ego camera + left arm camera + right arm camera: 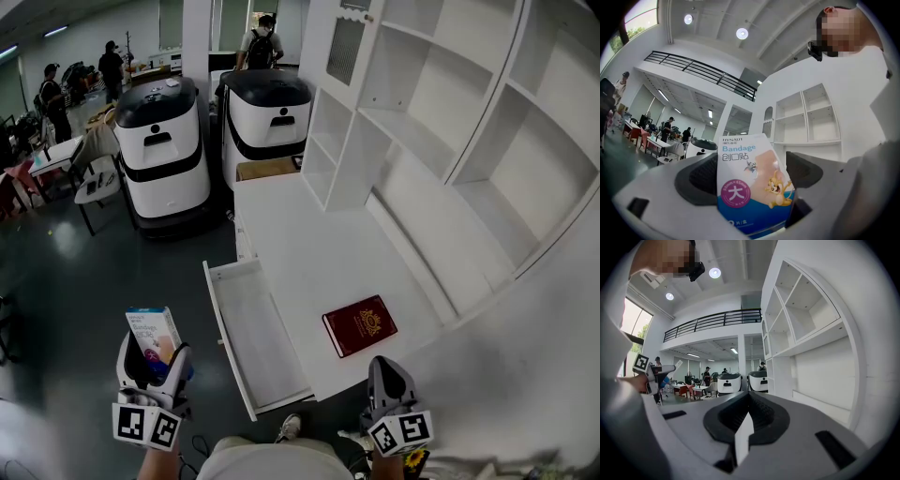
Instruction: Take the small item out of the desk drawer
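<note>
Desk (302,246) — red booklet (360,325), open drawer (249,330); machines (161,141) beyond

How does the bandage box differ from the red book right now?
The bandage box is clamped in the left gripper, in the air left of the open drawer; the red book lies flat on the desktop. The box is white and blue with a cartoon; the book is dark red with a gold emblem. Both are rectangular.
</note>
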A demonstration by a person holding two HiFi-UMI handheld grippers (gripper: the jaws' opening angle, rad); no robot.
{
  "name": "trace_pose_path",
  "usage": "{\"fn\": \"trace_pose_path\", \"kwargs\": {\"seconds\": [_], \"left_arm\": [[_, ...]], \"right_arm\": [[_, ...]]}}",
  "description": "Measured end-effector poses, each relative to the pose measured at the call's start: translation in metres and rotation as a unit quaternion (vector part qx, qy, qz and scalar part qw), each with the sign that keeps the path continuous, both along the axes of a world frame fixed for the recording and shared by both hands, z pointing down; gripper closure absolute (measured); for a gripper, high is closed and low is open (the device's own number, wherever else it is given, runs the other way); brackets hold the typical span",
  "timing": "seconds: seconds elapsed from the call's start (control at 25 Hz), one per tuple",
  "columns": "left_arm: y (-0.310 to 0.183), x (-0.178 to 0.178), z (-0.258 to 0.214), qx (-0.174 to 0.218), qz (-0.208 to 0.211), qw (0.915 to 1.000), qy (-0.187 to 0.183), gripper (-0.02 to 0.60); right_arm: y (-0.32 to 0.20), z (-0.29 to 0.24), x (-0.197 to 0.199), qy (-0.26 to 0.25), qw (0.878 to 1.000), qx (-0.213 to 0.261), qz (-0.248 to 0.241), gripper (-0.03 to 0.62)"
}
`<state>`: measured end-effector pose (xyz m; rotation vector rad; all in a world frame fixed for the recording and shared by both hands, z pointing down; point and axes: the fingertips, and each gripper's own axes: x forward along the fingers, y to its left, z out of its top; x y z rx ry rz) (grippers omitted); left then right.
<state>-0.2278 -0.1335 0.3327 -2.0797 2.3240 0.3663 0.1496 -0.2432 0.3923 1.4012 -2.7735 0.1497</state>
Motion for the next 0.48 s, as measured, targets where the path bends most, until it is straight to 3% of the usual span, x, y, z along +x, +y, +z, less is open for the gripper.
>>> {"fn": "trace_pose_path", "kwargs": {"seconds": [0.48], "left_arm": [[0.0015,-0.0008,0.0024,-0.002,0.004,0.9999,0.009,0.118]], "right_arm": [[0.0062,-0.001,0.0021,0.002,1.0,-0.003,0.005,0.586]]}}
